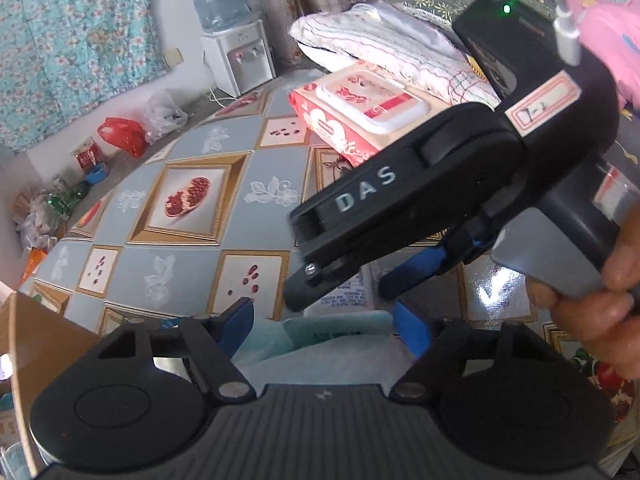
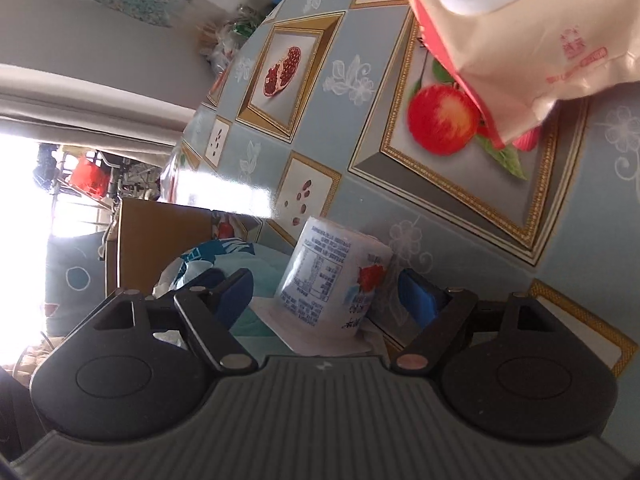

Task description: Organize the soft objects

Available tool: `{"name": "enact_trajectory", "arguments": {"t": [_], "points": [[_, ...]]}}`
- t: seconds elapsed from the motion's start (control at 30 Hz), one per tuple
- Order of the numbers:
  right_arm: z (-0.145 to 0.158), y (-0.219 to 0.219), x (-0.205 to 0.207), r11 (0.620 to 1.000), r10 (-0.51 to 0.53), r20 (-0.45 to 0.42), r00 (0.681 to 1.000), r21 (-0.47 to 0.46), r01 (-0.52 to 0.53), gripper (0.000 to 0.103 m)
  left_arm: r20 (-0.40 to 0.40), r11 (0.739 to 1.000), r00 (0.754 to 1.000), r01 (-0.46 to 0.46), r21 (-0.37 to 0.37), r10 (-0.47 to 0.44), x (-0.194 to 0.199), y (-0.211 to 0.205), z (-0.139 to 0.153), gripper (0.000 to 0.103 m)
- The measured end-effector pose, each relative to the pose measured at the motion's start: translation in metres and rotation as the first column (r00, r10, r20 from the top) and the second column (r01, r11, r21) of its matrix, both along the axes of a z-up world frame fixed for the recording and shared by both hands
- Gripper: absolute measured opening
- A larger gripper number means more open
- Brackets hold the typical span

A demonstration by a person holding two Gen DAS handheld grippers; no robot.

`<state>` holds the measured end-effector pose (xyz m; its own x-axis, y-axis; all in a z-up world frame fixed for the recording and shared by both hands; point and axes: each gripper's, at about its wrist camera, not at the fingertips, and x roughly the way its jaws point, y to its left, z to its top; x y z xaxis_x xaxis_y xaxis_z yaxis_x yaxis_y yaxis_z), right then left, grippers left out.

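Left wrist view: the left gripper (image 1: 324, 320) is hovering with jaws apart over a pale teal soft pack (image 1: 320, 344), nothing clamped. The right gripper (image 1: 340, 284), held in a person's hand (image 1: 592, 312), is crossing just ahead. Beyond it, a wet-wipes pack (image 1: 360, 116) and folded towels (image 1: 392, 52) are lying on the fruit-patterned counter (image 1: 192, 200), so most sorting looks undone.

Right wrist view: the right gripper (image 2: 326, 292) is pointing at a wrapped tissue roll (image 2: 332, 280) standing between its open jaws, untouched. A cardboard box (image 2: 160, 240) is waiting nearby; the wet-wipes pack (image 2: 520, 40) is crowding the upper edge.
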<state>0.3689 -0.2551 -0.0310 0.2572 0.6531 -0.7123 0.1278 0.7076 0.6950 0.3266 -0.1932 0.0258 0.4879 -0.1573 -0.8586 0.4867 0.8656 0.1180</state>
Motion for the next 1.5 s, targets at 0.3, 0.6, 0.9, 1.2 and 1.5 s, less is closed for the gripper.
{"name": "enact_trajectory", "arguments": {"t": [0.3, 0.6, 0.9, 1.2, 1.5], "points": [[0.0, 0.002, -0.002, 0.999, -0.014, 0.075, 0.997, -0.044, 0.018, 0.058, -0.029, 1.0, 1.0, 0.007, -0.004, -0.007, 0.003, -0.012, -0.006, 0.066], [-0.002, -0.05, -0.038, 0.992, -0.119, 0.074, 0.99, -0.044, 0.122, 0.058, 0.012, 0.998, 0.999, 0.049, -0.037, -0.049, -0.038, -0.022, 0.028, 0.078], [-0.001, -0.072, -0.112, 0.989, -0.127, 0.094, 0.987, -0.063, 0.133, 0.058, 0.079, 0.99, 0.997, 0.023, -0.139, -0.012, -0.131, 0.007, 0.088, 0.085], [-0.001, -0.049, -0.183, 0.998, -0.04, 0.122, 0.992, -0.035, 0.044, 0.058, 0.111, 0.944, 0.988, -0.068, -0.323, 0.109, -0.257, 0.041, 0.092, 0.088], [0.002, -0.015, -0.225, 0.999, 0.035, 0.135, 0.99, -0.026, -0.032, 0.059, 0.086, 0.923, 0.978, -0.146, -0.357, 0.188, -0.308, 0.044, 0.014, 0.088]]}}
